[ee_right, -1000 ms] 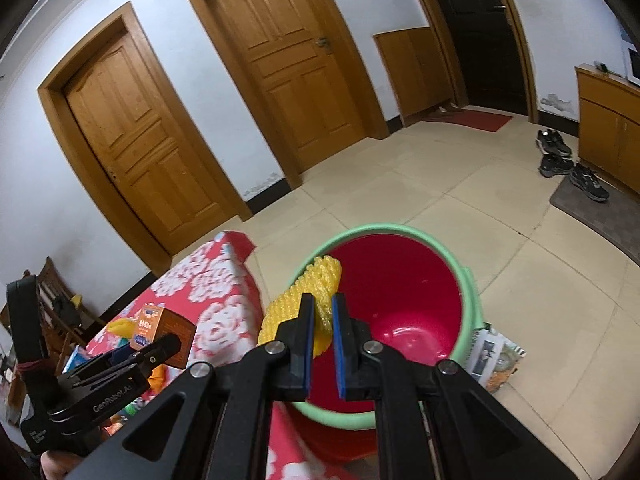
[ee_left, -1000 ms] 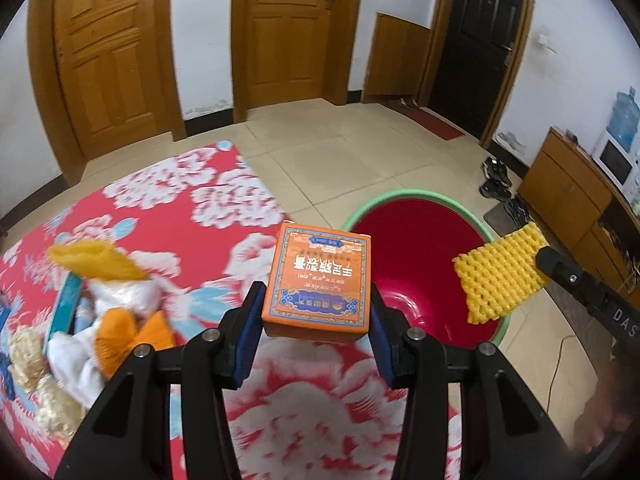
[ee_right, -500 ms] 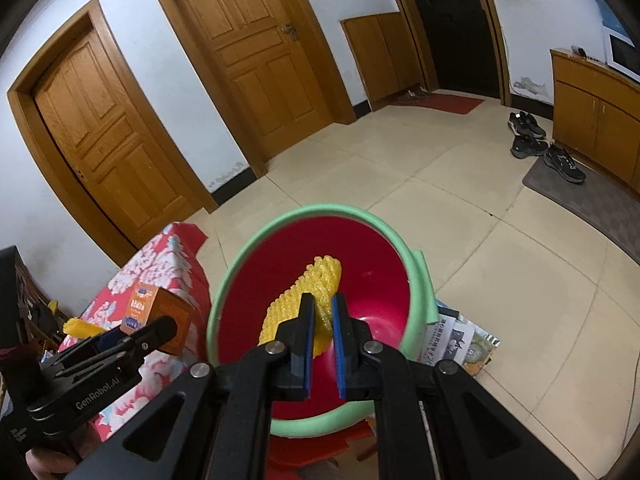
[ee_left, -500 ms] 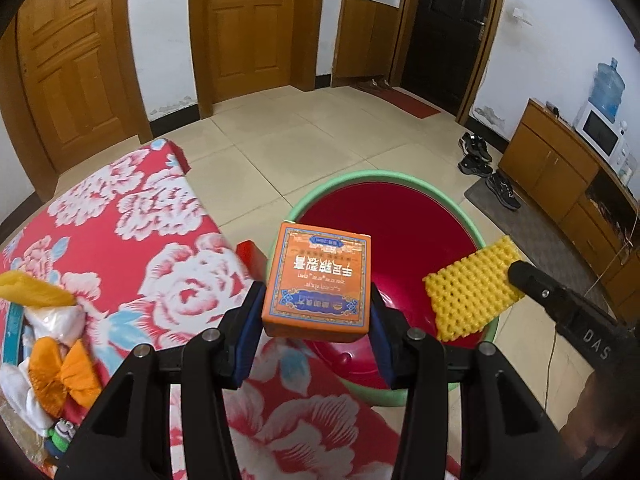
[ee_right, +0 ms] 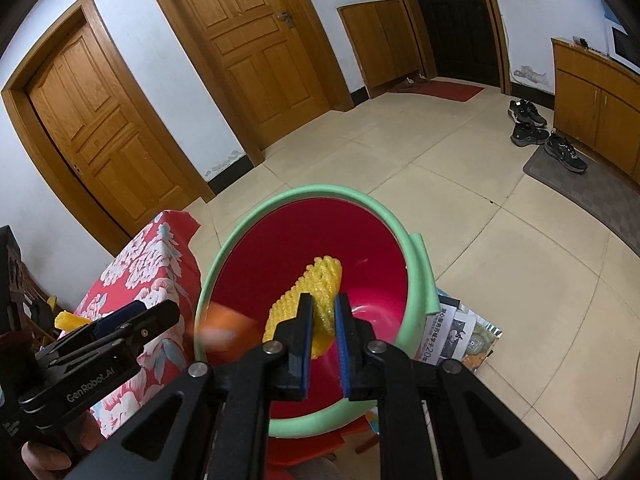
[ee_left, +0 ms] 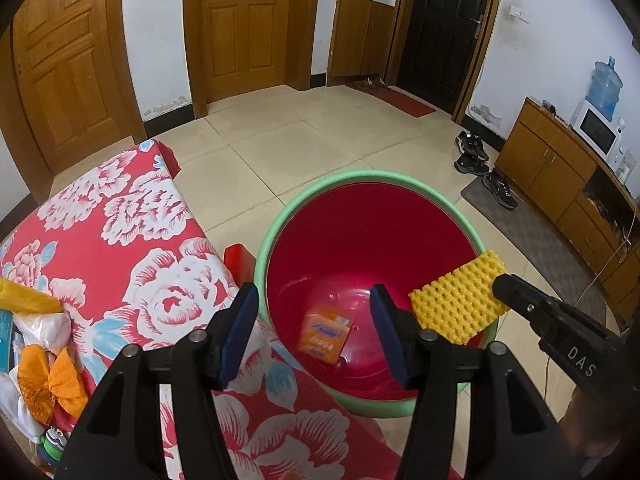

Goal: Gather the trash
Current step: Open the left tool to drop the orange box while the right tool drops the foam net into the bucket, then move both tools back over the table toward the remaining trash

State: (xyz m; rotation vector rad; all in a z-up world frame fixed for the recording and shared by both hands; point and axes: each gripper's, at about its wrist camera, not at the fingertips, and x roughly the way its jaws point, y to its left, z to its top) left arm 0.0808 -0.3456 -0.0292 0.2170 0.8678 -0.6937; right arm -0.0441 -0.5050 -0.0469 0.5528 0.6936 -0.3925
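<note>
Left wrist view: the orange box (ee_left: 325,335), clamped half a second ago, now lies in the red bin (ee_left: 288,216); the left gripper (ee_left: 314,330) gapes wide, empty, over it. Right wrist view: the right gripper (ee_right: 323,340), jaws nearly closed, pinches yellow foam netting (ee_right: 308,304) above the bin's mouth. Next, probably, release the netting, then fetch more trash.

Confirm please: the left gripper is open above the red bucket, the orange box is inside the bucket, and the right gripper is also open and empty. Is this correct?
Not fully. The right gripper is not open and empty: the right wrist view shows it shut on the yellow foam net. The rest holds: the left gripper is open above the red bucket, and the orange box is inside.
</note>
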